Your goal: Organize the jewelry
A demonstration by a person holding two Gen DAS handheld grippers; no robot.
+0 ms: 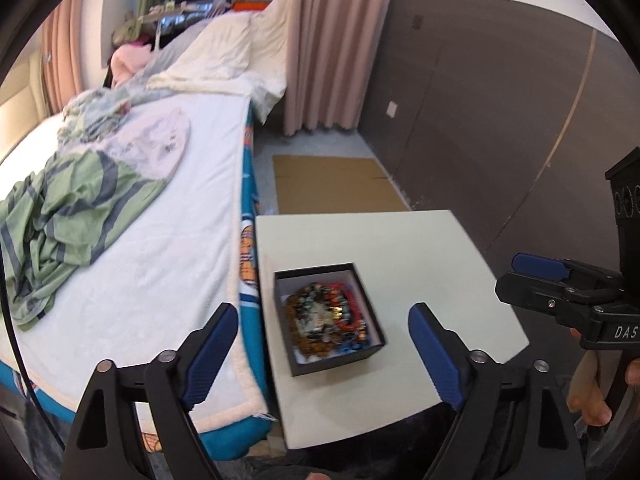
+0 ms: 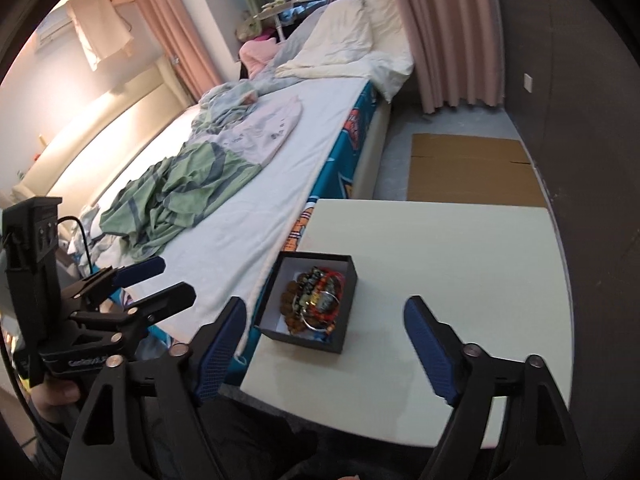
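A black open box (image 1: 362,354) (image 2: 347,320) stands on a small white table (image 1: 420,260) (image 2: 460,280), near its left edge by the bed. It holds a tangled heap of bead bracelets (image 1: 328,316) (image 2: 314,300), brown, red, blue and dark, plus a metal bangle. My left gripper (image 1: 324,336) is open and empty, held above and before the box. My right gripper (image 2: 324,332) is open and empty, also above the table's near side. Each gripper shows in the other's view, the right one (image 1: 532,276) and the left one (image 2: 152,280).
A bed (image 1: 160,248) (image 2: 240,208) with a white sheet and crumpled green striped clothes (image 1: 68,216) (image 2: 180,196) lies left of the table. A flat cardboard sheet (image 1: 336,184) (image 2: 472,168) lies on the floor behind it. A dark wall panel (image 1: 500,120) runs along the right.
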